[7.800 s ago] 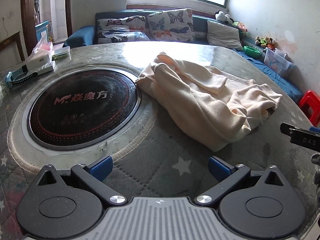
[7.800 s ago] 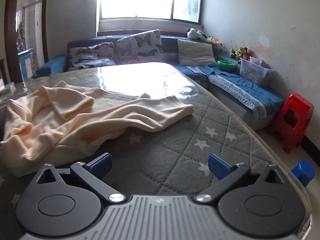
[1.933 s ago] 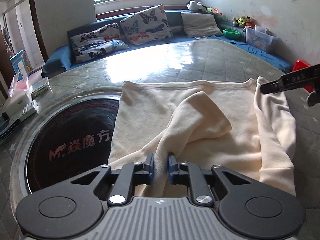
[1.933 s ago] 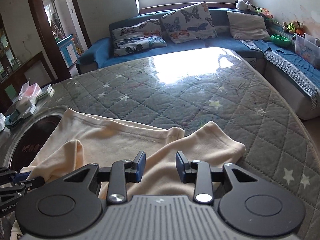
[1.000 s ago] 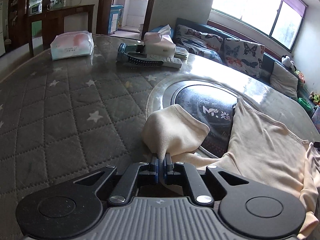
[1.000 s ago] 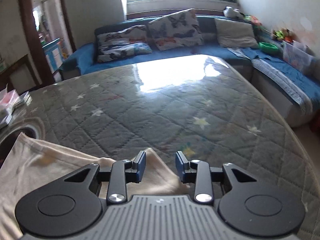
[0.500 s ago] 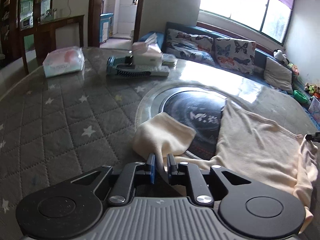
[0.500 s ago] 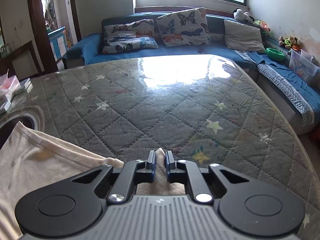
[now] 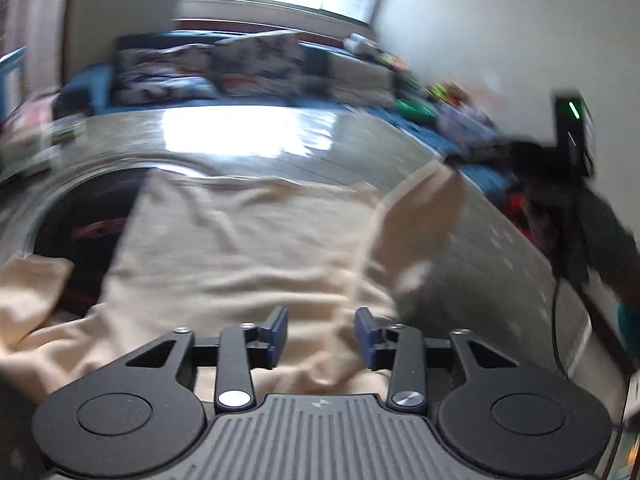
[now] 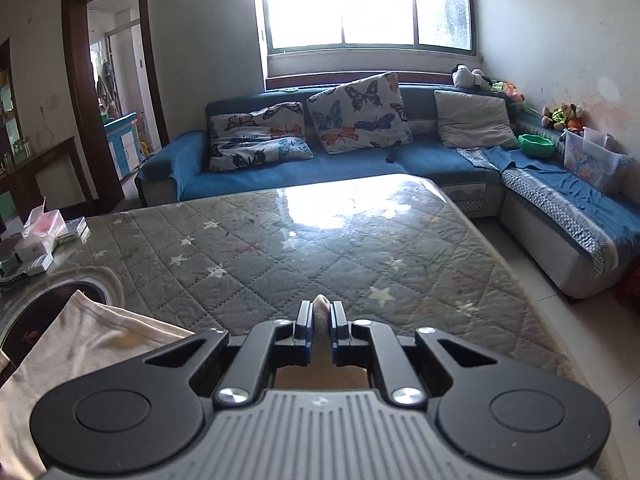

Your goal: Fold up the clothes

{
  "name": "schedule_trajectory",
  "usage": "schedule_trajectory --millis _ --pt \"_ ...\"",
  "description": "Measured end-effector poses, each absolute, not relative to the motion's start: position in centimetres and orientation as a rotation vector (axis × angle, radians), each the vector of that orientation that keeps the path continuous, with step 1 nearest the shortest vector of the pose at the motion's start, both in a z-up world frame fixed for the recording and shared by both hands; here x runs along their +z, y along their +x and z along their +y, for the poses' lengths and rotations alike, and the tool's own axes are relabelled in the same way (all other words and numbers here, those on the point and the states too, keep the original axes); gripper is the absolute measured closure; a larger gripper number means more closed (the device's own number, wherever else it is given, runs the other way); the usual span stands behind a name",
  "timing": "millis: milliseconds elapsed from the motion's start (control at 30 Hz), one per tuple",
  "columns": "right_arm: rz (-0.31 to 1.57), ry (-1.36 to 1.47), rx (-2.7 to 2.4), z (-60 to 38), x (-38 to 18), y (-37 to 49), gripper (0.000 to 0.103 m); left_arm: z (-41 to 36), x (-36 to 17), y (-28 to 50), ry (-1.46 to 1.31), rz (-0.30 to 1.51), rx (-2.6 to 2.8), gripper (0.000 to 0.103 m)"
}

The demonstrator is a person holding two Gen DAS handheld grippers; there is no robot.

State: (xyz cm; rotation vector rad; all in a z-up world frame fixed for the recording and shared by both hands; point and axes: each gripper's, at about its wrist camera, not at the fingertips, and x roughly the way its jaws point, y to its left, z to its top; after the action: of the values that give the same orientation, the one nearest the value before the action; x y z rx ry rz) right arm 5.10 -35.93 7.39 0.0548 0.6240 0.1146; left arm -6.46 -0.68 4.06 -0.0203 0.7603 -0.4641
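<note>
While you hover: left gripper (image 9: 321, 331) fingers parted above the cream garment (image 9: 240, 240)
Right gripper (image 10: 319, 322): fingers pinch the garment's corner

A bright window (image 10: 362, 4) lights pale walls above a blue corner sofa (image 10: 432, 162) with butterfly cushions (image 10: 358, 114); a dark wooden doorway (image 10: 108, 92) stands left

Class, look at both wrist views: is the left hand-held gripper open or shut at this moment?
Open. The left hand-held gripper has a wide gap between its blue fingertips, with the cream garment lying beneath, not pinched.
</note>
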Motion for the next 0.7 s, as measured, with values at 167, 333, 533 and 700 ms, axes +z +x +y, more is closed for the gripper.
schedule_trajectory --millis 167,333,533,700 --pt "0.624 0.062 0.095 -37.4 7.4 3.9 0.096 -5.1 2.6 -7.6 0.215 0.713 -0.492 0.047" --pt "0.63 0.085 0.079 -38.4 6.7 3.2 0.096 -6.6 0.5 -7.9 0.391 0.675 -0.446 0.081" --pt "0.603 0.112 0.077 -39.6 6.8 1.9 0.096 -4.1 2.4 -9.0 0.254 0.663 -0.593 0.093" --pt "0.597 0.134 0.077 -41.5 6.7 -0.8 0.096 -2.2 2.7 -10.7 0.217 0.675 -0.792 0.093"
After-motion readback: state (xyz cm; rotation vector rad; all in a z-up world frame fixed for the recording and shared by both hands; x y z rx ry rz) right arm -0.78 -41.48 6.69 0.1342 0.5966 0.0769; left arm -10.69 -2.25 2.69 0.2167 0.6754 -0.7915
